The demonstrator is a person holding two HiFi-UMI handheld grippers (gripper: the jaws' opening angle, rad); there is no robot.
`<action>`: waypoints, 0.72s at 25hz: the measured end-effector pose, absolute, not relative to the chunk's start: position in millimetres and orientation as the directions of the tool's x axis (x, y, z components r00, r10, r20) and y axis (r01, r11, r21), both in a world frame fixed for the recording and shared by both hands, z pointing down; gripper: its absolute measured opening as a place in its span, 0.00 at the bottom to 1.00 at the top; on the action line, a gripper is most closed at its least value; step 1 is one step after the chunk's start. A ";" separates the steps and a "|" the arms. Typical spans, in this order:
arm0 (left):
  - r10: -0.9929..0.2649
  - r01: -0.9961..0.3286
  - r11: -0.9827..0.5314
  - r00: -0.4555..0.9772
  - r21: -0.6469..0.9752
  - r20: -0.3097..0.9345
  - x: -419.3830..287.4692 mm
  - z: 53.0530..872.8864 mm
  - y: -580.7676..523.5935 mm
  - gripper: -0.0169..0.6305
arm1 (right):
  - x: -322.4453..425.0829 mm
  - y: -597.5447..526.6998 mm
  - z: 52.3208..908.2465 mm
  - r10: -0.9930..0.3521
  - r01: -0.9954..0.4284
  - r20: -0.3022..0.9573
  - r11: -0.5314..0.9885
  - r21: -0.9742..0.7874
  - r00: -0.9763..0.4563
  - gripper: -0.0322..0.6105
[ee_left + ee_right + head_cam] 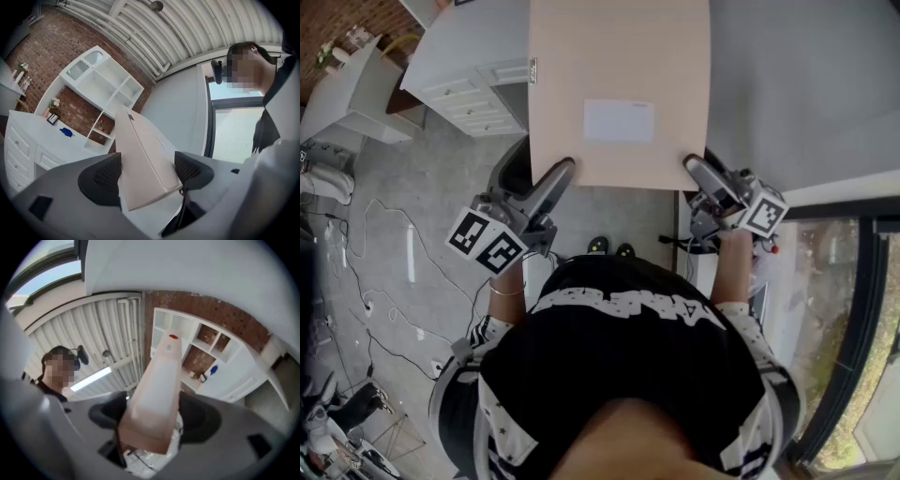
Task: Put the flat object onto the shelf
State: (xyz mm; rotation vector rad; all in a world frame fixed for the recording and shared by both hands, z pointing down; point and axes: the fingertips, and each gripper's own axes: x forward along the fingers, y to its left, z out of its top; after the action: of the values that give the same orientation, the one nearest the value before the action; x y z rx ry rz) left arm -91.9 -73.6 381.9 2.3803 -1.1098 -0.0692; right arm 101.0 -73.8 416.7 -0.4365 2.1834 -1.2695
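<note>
A flat beige cardboard box (619, 84) with a white label is held up in the air in front of me, seen from above in the head view. My left gripper (561, 173) is shut on its near left corner, and my right gripper (698, 169) is shut on its near right corner. In the left gripper view the box (145, 159) runs edge-on between the black pads (101, 178). The right gripper view shows the box (157, 394) the same way, clamped between both jaws. A white open shelf unit (101, 89) stands against a brick wall ahead, also visible in the right gripper view (197, 348).
A white cabinet with drawers (469, 75) stands below the shelves, with a small blue object (66, 132) on its top. Cables (384, 281) trail over the grey floor at left. A tall window (853, 328) runs along the right.
</note>
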 end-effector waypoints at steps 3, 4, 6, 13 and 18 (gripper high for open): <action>-0.729 -0.703 -0.540 0.666 0.463 0.161 -93.0 381.0 -71.5 0.59 | 99.2 -69.8 417.0 -0.535 -0.001 -0.311 0.504 -0.864 -0.785 0.61; -0.729 -0.703 -0.541 0.666 0.461 0.160 -93.4 380.2 -71.1 0.59 | 99.3 -69.2 416.3 -0.535 0.002 -0.316 0.507 -0.862 -0.784 0.61; -0.730 -0.704 -0.542 0.665 0.459 0.158 -93.8 378.4 -70.9 0.59 | 99.5 -68.7 413.9 -0.533 0.015 -0.331 0.512 -0.859 -0.779 0.61; -0.729 -0.701 -0.541 0.667 0.466 0.157 -95.0 376.8 -71.3 0.59 | 98.8 -68.7 416.1 -0.547 -0.010 -0.298 0.489 -0.872 -0.782 0.61; -0.725 -0.695 -0.548 0.672 0.466 0.151 -94.7 376.6 -73.8 0.59 | 97.9 -70.3 413.1 -0.555 -0.018 -0.297 0.491 -0.871 -0.777 0.61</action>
State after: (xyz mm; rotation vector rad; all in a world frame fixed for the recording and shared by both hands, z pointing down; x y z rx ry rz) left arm -94.7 -73.8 376.6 2.3916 -1.0980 -0.0804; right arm 97.9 -70.3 413.1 -0.4703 2.1818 -1.2649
